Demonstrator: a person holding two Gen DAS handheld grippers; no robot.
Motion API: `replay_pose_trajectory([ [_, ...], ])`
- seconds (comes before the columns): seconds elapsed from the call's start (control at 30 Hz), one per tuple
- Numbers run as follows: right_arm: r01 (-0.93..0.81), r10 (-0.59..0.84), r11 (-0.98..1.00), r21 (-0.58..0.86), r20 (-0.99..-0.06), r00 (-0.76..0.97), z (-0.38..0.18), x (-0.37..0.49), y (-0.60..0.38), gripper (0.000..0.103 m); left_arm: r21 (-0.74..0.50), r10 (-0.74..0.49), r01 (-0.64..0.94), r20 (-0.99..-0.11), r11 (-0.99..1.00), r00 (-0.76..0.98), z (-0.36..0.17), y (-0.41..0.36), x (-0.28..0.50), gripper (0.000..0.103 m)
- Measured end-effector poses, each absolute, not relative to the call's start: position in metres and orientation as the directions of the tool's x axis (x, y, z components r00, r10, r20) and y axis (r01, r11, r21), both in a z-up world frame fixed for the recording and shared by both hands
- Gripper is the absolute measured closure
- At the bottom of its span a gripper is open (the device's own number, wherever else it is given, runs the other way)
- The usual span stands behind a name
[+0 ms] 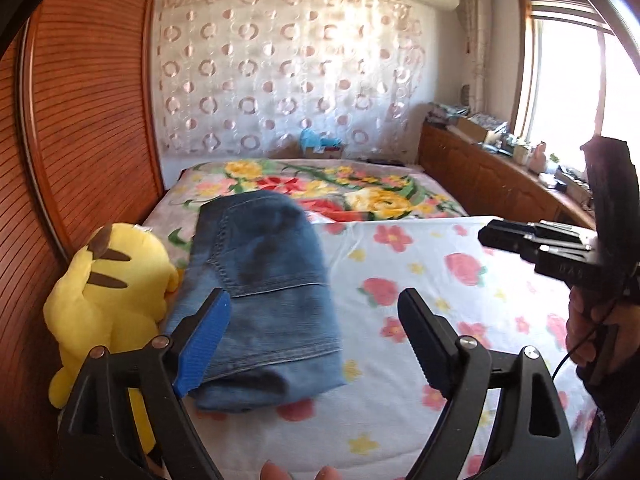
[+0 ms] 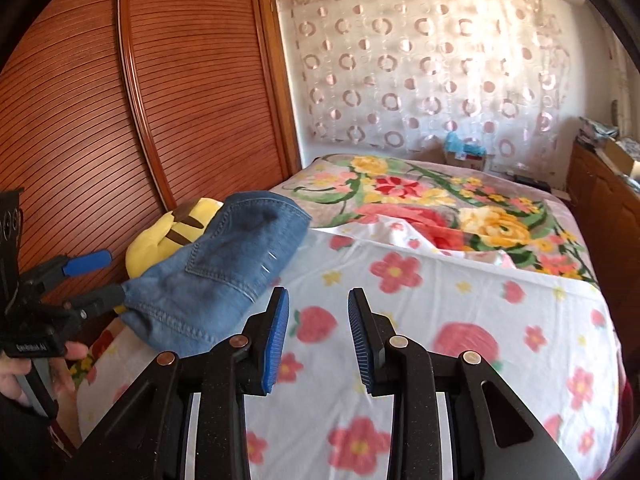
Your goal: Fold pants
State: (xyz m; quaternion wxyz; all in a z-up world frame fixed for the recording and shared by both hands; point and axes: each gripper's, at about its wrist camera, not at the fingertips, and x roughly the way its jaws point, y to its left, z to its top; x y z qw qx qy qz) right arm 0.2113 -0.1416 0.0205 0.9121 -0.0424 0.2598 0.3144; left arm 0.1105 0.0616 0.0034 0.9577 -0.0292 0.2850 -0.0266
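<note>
A folded bundle of blue jeans (image 1: 260, 288) lies on the flower-print white sheet (image 1: 440, 292), at the bed's left side against a yellow plush toy (image 1: 108, 296). My left gripper (image 1: 316, 320) is open wide just in front of the jeans; its blue-padded left finger overlaps the bundle's near edge, and nothing is pinched. In the right wrist view the jeans (image 2: 224, 268) sit at centre left, with the left gripper (image 2: 100, 280) at their left end. My right gripper (image 2: 318, 332) hovers over bare sheet right of the jeans, its jaws a little apart and empty. It also shows in the left wrist view as the right gripper (image 1: 520, 240).
A louvred wooden wardrobe door (image 1: 88, 128) runs along the bed's left side. A bright floral blanket (image 1: 320, 184) covers the far half of the bed. A wooden cabinet (image 1: 480, 172) with clutter stands on the right under the window. A hand (image 2: 24, 376) holds the left gripper.
</note>
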Motion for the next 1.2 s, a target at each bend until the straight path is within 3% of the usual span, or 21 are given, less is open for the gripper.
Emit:
replay_pose_trajectory([
  [0.63,-0.483,0.467,0.872,0.078,-0.427,0.774,0.029,0.103,-0.222,0.03,-0.042,-0.095,0.086,-0.527,0.995,0.845,0.023,-0.02,0.072,0.017],
  [1.2,-0.342,0.345,0.937,0.071,-0.344,0.873,0.049,0.047,-0.246,0.029,-0.029,-0.092,0.09,-0.47,0.996,0.878,0.048,-0.045,0.052,0.017],
])
